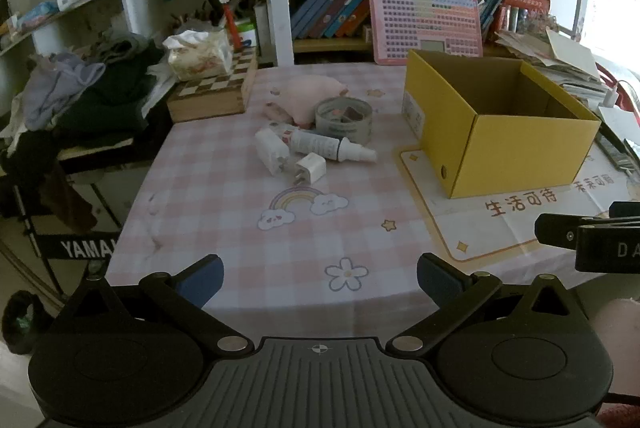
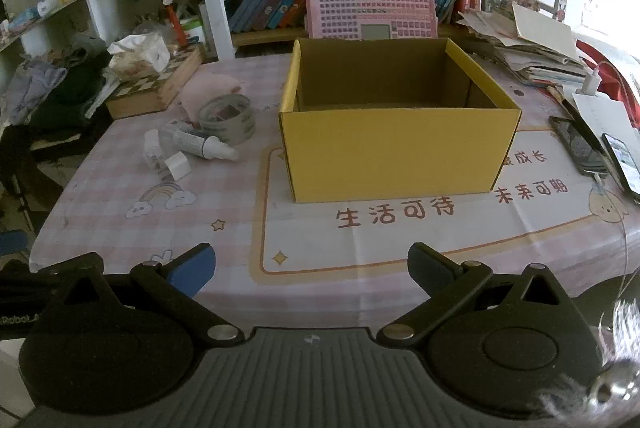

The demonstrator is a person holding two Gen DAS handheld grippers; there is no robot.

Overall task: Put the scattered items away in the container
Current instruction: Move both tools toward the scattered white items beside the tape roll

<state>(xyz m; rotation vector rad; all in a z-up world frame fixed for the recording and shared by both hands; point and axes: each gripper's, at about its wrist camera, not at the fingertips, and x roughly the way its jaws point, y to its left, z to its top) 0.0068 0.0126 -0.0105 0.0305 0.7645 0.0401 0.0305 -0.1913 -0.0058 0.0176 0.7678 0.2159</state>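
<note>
Both your grippers hang open and empty at the table's near edge — left gripper, right gripper. Nothing's picked yet: the yellow box looks empty, and the clutter — spray bottle, chargers, tape roll — lies just left of it. Reach forward, left.

I'm seeing the table carrying a yellow box mid-surface, clutter (tape roll, chargers) lying toward its left edge.

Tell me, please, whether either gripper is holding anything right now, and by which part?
Nothing is held. The left gripper and the right gripper are both open, with only tablecloth between their fingers, short of the scattered items.
</note>
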